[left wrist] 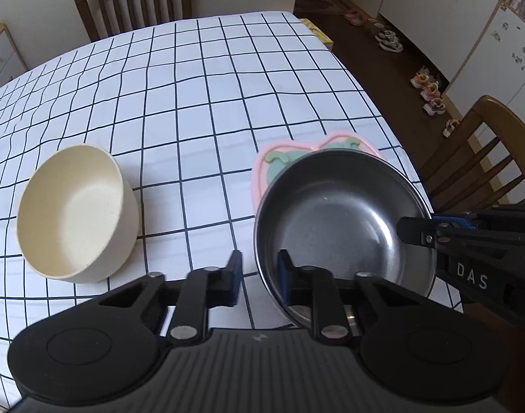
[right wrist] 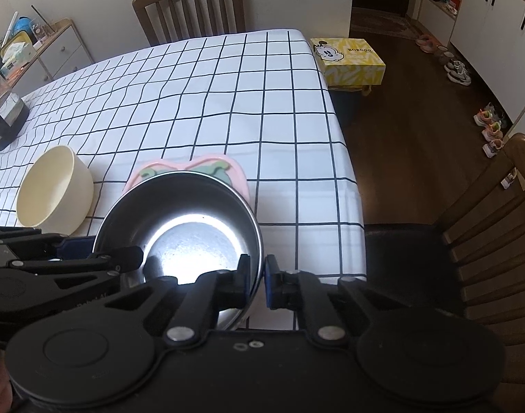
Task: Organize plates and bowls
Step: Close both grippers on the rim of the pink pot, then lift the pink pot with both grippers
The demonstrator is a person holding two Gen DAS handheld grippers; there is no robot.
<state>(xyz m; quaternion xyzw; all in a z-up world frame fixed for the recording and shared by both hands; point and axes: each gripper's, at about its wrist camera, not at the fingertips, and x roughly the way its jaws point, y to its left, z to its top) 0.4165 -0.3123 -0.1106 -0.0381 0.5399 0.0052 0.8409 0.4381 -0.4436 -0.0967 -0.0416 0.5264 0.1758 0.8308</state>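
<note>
between both grippers, steel bowl (left wrist: 341,220)

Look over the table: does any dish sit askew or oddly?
Yes. The steel bowl, gripped at opposite rims by both grippers, left and right, overlaps the pink plate. The cream bowl looks upright; nothing spilled.

A round steel bowl (left wrist: 338,220), dark and shiny inside and empty, is tilted, and its far rim covers part of a pink plate (left wrist: 262,168). The pink plate has green shapes on it and lies flat on the surface. A cream bowl (left wrist: 73,213), also empty, stands well apart, leaning to one side.
</note>
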